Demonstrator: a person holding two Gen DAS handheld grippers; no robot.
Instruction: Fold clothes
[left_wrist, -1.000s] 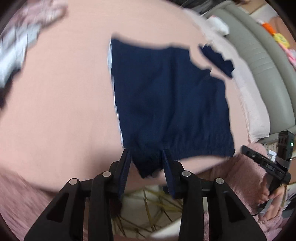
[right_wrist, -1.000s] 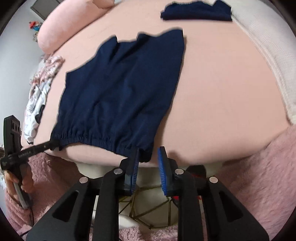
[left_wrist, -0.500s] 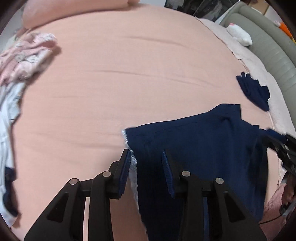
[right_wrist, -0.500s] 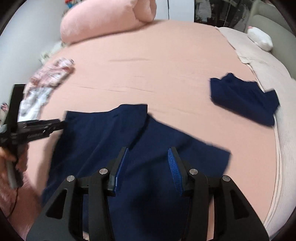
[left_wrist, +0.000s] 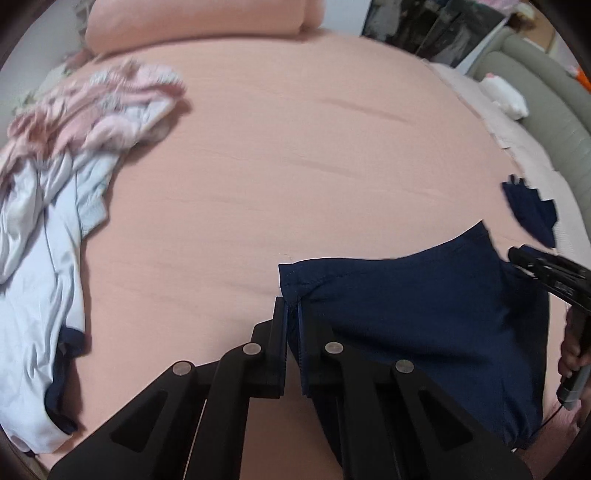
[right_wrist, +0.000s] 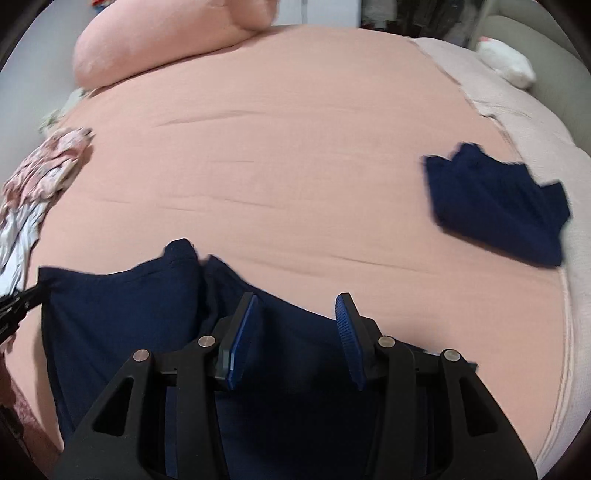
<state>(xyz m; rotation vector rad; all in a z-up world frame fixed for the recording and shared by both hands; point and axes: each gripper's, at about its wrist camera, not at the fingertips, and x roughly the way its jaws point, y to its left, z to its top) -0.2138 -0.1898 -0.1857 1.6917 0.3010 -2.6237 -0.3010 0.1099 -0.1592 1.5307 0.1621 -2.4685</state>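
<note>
Navy shorts (left_wrist: 424, 325) lie spread on the pink bed sheet (left_wrist: 295, 166) near its front edge. My left gripper (left_wrist: 291, 310) is shut on their far left hem corner, and the cloth bunches at the pads. In the right wrist view the shorts (right_wrist: 122, 314) lie under my right gripper (right_wrist: 295, 306), which hangs open above their far edge with its blue pads (right_wrist: 345, 325) clear of the cloth. The right gripper (left_wrist: 532, 262) also shows at the shorts' right edge, with a hand (left_wrist: 570, 354) on it. The left gripper's tip (right_wrist: 22, 299) meets the left corner.
A folded navy garment (right_wrist: 495, 210) lies on the right of the bed. A heap of pink and white clothes (left_wrist: 74, 129) is on the left. A pink bolster (right_wrist: 166, 40) lies at the head. A beige blanket (right_wrist: 517, 110) and a grey sofa (left_wrist: 546, 92) border the right side.
Both grippers moved forward from the waistband at the bed's edge to the shorts' far hems. The left gripper shut on the hem corner. The right gripper opened wider.
</note>
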